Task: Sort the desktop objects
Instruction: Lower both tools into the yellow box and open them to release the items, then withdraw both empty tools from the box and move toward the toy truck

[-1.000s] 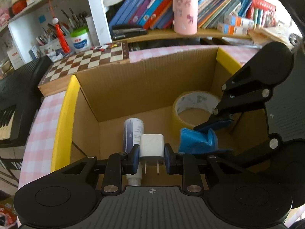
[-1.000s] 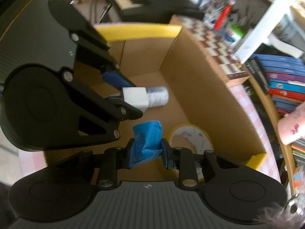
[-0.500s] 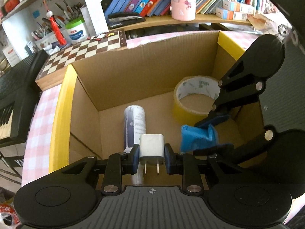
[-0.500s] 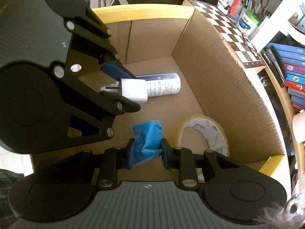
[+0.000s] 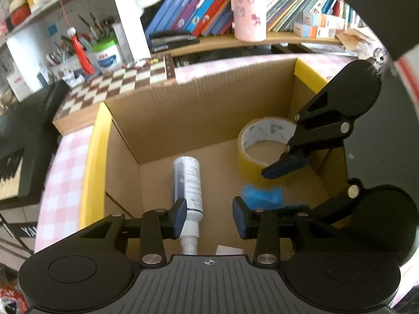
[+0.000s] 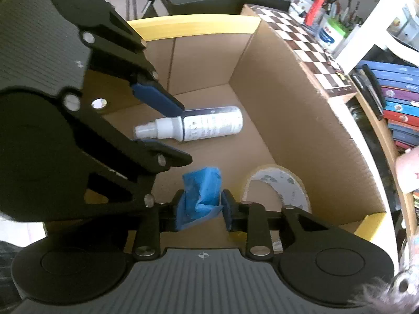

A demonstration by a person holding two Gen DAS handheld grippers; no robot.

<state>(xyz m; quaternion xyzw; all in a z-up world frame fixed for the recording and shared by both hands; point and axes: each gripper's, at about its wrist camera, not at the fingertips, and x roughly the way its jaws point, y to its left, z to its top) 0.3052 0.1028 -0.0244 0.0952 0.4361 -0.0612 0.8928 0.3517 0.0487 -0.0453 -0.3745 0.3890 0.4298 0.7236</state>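
Both grippers hang over an open cardboard box [image 5: 183, 120] with yellow-taped rims. My left gripper [image 5: 209, 216] is open and empty; the white charger [image 5: 228, 250] lies on the box floor just below it, mostly hidden by the gripper body. My right gripper [image 6: 200, 206] holds a crumpled blue packet [image 6: 201, 191] between its fingers, which look slightly parted; the packet also shows in the left wrist view [image 5: 262, 196]. A white spray bottle [image 5: 188, 180] lies on the box floor. A yellow tape roll [image 5: 264, 144] stands at the box's right end.
A chessboard [image 5: 117, 86] lies behind the box on a pink checked tablecloth [image 5: 65, 162]. A shelf of books with a pink cup [image 5: 250, 15] runs along the back. A dark keyboard [image 5: 15, 141] stands at the left.
My left gripper has opened and the white charger has dropped to the box floor. Both grippers have risen a little. The right gripper's fingers seem to have loosened around the blue packet.
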